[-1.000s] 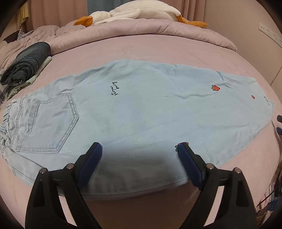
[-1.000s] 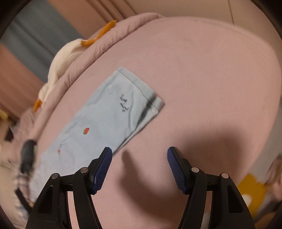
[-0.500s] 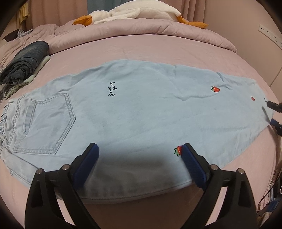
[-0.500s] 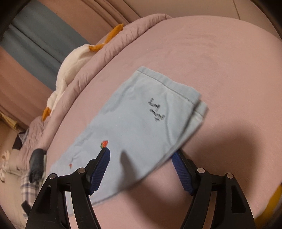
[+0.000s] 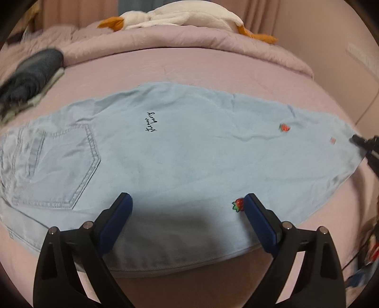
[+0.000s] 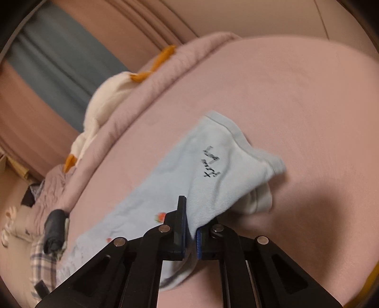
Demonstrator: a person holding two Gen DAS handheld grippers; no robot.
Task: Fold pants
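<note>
Light blue pants (image 5: 180,151) lie flat across the pink bed, folded lengthwise, back pocket at the left, leg ends at the right. They carry black script and small strawberry patches. My left gripper (image 5: 187,213) is open over the near edge of the pants, touching nothing. My right gripper (image 6: 190,227) is shut on the near edge of the pants' leg end (image 6: 213,170), which is lifted off the bed. The right gripper also shows at the far right of the left wrist view (image 5: 366,144).
A white plush goose (image 5: 180,16) lies on the rolled pink duvet (image 5: 189,40) at the back. Dark folded clothes (image 5: 30,71) sit at the back left. The pink bed sheet (image 6: 296,99) stretches beyond the leg end.
My right gripper moved in on the leg end and closed on its near edge, lifting it. My left gripper stayed open and shifted slightly over the near edge.
</note>
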